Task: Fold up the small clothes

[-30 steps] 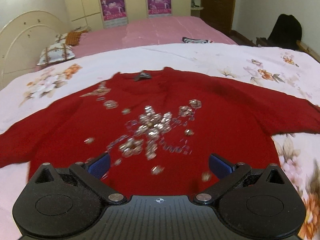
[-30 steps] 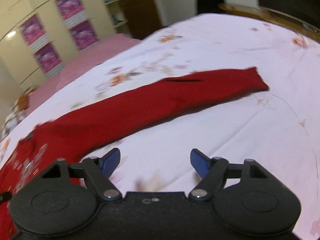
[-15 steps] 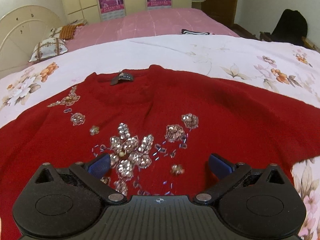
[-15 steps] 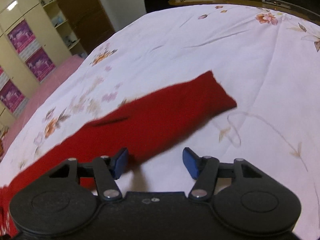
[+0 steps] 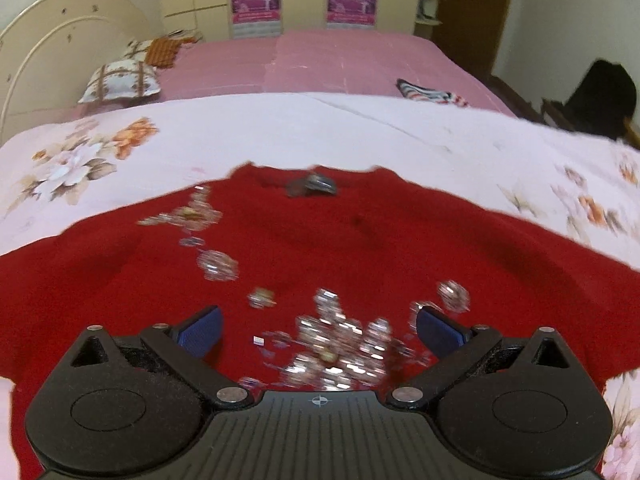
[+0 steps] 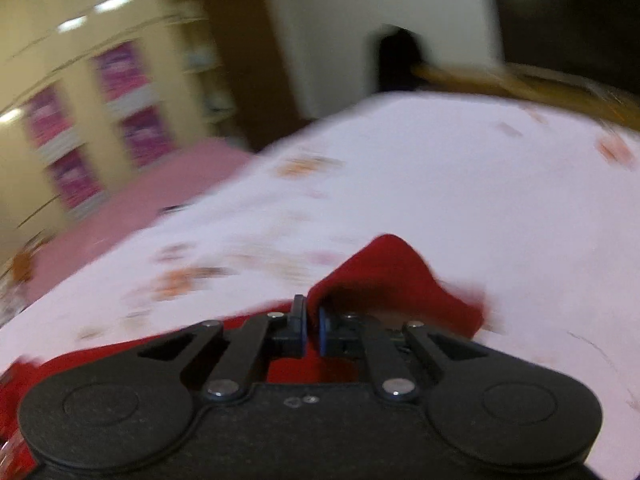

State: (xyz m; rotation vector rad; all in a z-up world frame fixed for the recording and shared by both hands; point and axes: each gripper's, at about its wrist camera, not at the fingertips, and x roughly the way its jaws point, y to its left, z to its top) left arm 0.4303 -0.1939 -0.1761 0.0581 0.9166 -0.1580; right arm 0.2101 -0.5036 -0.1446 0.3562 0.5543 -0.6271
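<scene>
Cream wardrobe (image 5: 304,0) behind pink bed (image 5: 320,60).

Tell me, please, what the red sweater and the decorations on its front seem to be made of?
Sweater: likely soft knit, perhaps wool; matte, fuzzy, drapes limply where the right gripper pinches the sleeve. Decorations: probably sequins or beads; they glint silver, though blurred.

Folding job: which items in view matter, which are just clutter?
In play:
red sweater
its sleeve end, pinched in the right gripper
left gripper, open above the sweater

Lying about:
patterned pillow
striped cloth
dark bag
</scene>
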